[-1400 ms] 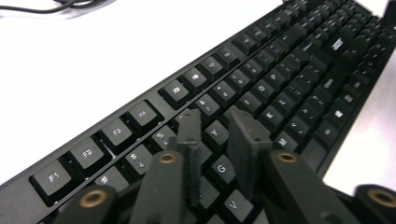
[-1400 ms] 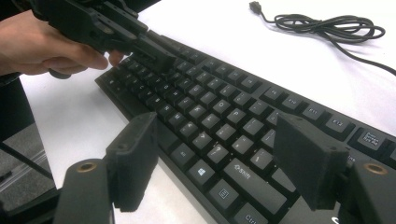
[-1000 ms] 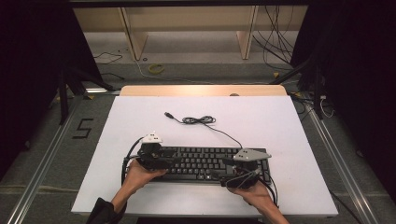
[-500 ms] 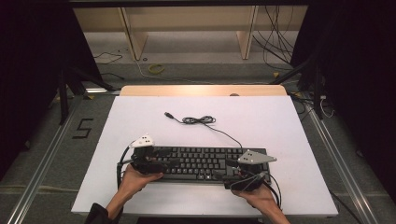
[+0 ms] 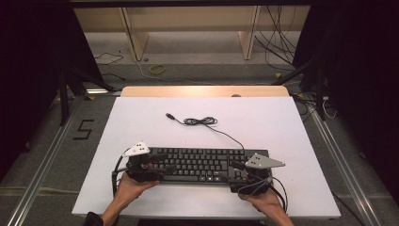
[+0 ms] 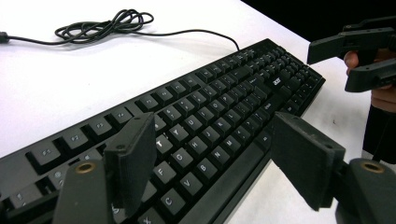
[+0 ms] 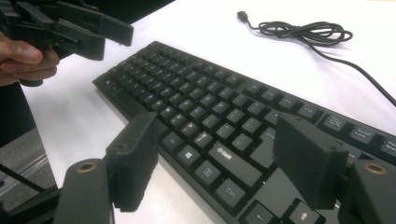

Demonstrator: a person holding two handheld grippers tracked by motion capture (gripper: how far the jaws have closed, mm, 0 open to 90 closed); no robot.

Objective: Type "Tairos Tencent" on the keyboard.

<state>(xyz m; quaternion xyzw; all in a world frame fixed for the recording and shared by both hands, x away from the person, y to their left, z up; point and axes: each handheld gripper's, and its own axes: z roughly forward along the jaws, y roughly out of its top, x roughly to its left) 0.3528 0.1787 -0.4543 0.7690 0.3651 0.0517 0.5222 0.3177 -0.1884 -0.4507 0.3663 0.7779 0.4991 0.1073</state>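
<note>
Landmark: the black keyboard [image 5: 202,165] lies flat on the white table [image 5: 282,127], toward its near edge, long side across in front of me.
My left gripper [image 5: 162,165]: at the keyboard's left end, held in my left hand [image 5: 131,183]. Its jaws have just been opening and now stand spread wide. In the left gripper view [image 6: 212,154] the letter keys and the keyboard's front edge lie in the gap between my pads [image 6: 133,161], and neither pad presses on them.
Keyboard itself: in the left gripper view [image 6: 205,116] it runs away from me toward the far right corner, where my other gripper [image 6: 359,56] hovers just beyond its end.
Cable [image 5: 207,123]: it leaves the keyboard's back edge toward the right, runs to a loose coil behind the keyboard's middle, and ends in a plug [image 5: 169,115] farther left on the bare table.
My right gripper [image 5: 230,170]: at the keyboard's right end, in my right hand [image 5: 263,200]. Jaws spread wide here too. In the right gripper view [image 7: 217,163] the bottom row of keys and the keyboard's near edge sit between my pads [image 7: 306,156], untouched by either.
</note>
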